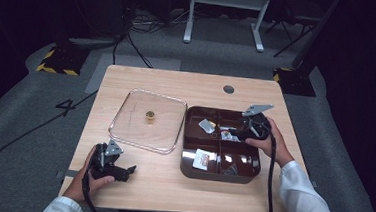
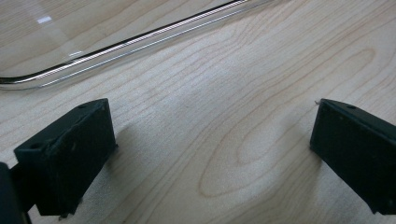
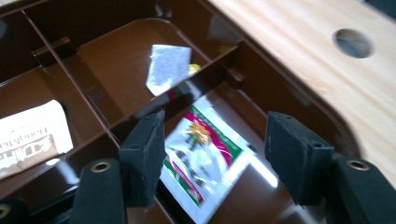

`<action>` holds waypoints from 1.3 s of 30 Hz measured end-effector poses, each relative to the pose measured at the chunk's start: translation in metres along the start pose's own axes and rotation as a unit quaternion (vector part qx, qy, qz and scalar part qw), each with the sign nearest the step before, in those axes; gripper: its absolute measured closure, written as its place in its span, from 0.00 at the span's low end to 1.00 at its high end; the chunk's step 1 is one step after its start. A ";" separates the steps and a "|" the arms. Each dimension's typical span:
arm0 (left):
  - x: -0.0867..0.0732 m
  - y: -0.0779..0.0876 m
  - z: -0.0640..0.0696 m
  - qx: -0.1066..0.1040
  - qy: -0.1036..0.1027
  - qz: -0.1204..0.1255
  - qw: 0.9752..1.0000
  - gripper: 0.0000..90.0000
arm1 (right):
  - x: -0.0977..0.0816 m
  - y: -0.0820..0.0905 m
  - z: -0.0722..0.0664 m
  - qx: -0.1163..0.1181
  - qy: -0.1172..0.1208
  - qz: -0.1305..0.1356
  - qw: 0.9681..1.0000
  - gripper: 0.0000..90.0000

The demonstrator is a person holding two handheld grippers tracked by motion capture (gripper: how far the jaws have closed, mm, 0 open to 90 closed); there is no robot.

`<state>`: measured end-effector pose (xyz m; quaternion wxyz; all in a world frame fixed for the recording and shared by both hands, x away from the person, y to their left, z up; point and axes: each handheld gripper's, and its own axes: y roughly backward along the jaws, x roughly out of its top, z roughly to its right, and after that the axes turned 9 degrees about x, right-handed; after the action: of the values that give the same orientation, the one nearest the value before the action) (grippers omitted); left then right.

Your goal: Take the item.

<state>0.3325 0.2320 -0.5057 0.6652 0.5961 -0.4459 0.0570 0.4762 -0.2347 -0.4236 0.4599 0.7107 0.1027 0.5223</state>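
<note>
Here the pale wooden tabletop (image 1: 170, 185) carries a clear square plastic lid (image 1: 147, 119) toward its left edge and a dark brown compartmented plastic tray (image 1: 220, 174) toward its right edge. The left gripper (image 1: 130, 171) rests near the front-left corner, jaws spread and empty, while the right gripper (image 3: 212, 154) hovers with parted jaws over a white, red and green sachet (image 3: 205, 158) in a far-right tray compartment. The flat, glossy sachet could probably slip, or a jaw could catch the divider.

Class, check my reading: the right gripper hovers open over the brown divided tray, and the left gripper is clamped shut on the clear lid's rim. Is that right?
Not quite. The left gripper is open over bare table, beside the clear lid, as the left gripper view shows. The right gripper does hover open over the brown divided tray.
</note>
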 end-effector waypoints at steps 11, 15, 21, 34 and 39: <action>0.000 0.000 0.000 -0.001 0.001 0.001 1.000 0.00 | 0.011 -0.043 0.006 0.014 -0.022 -0.078 0.997 0.44; 0.000 0.000 0.000 -0.001 0.001 0.001 1.000 0.00 | 0.012 -0.047 0.009 0.010 -0.028 -0.081 0.996 0.42; -0.001 0.000 0.000 0.000 0.001 0.001 1.000 0.00 | 0.014 -0.060 0.008 -0.013 -0.035 -0.127 0.991 0.37; 0.000 0.000 0.000 0.000 0.001 0.002 1.000 0.00 | 0.017 -0.061 0.013 -0.048 -0.063 -0.172 0.982 0.29; 0.000 0.000 0.000 -0.001 0.001 0.001 1.000 0.00 | 0.010 -0.058 0.019 -0.042 -0.100 -0.189 0.976 0.19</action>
<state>0.3320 0.2321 -0.5059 0.6659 0.5950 -0.4462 0.0581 0.5159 -0.2065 -0.4617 0.5878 0.7072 0.1668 0.3557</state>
